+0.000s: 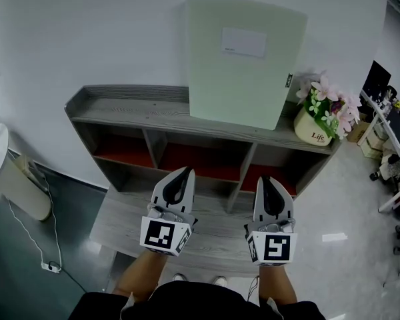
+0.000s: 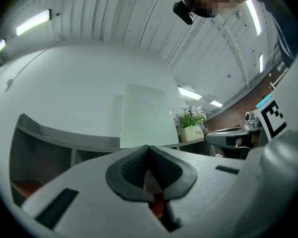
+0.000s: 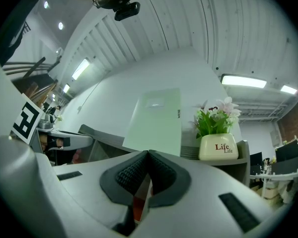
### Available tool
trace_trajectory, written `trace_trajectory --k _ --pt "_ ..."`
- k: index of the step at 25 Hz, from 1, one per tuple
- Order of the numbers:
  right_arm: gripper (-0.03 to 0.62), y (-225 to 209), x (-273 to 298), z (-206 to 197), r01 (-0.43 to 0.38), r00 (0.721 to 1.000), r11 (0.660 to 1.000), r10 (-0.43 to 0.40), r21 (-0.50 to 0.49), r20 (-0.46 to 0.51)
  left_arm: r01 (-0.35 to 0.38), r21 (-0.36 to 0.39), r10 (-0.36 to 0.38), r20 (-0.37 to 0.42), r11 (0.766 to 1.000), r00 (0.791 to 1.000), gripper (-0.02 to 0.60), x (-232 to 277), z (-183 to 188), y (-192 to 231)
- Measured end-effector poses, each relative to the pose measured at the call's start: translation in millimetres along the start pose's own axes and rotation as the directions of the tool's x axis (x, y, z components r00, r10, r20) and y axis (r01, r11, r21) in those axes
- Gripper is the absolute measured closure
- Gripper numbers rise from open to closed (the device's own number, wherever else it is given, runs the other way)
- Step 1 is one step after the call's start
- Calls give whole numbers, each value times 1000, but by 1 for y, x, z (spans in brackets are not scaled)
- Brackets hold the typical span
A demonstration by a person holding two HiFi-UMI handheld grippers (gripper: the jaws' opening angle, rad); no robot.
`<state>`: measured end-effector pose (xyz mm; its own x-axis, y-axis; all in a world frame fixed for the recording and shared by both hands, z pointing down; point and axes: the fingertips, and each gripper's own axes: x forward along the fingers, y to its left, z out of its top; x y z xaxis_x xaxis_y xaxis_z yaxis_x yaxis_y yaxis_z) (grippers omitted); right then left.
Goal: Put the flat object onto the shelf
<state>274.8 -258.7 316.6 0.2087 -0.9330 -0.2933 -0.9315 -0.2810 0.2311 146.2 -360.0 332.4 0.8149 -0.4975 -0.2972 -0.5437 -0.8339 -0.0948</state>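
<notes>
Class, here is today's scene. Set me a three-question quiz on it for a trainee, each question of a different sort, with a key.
1. True or false: the pale green folder stands upright on the top board of the shelf, leaning against the wall.
2. What stands on the shelf just right of the folder? A) a flowerpot marked "Life" B) a desk lamp C) a cardboard box
3. Fill in: the left gripper and the right gripper hold nothing, and their jaws are ____.

Key: 1 true; 2 A; 3 shut.
</notes>
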Motion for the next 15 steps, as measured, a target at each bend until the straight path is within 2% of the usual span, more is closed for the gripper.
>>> trace_trajectory --k 11,15 --pt "571 -9 -2 2 20 1000 1000 -20 -17 1 -1 -11 0 -8 1000 1000 574 -1 -2 3" --pt "571 -9 -2 -2 1 1000 1000 -1 1 -11 0 -16 0 -11 1000 1000 575 0 -3 2"
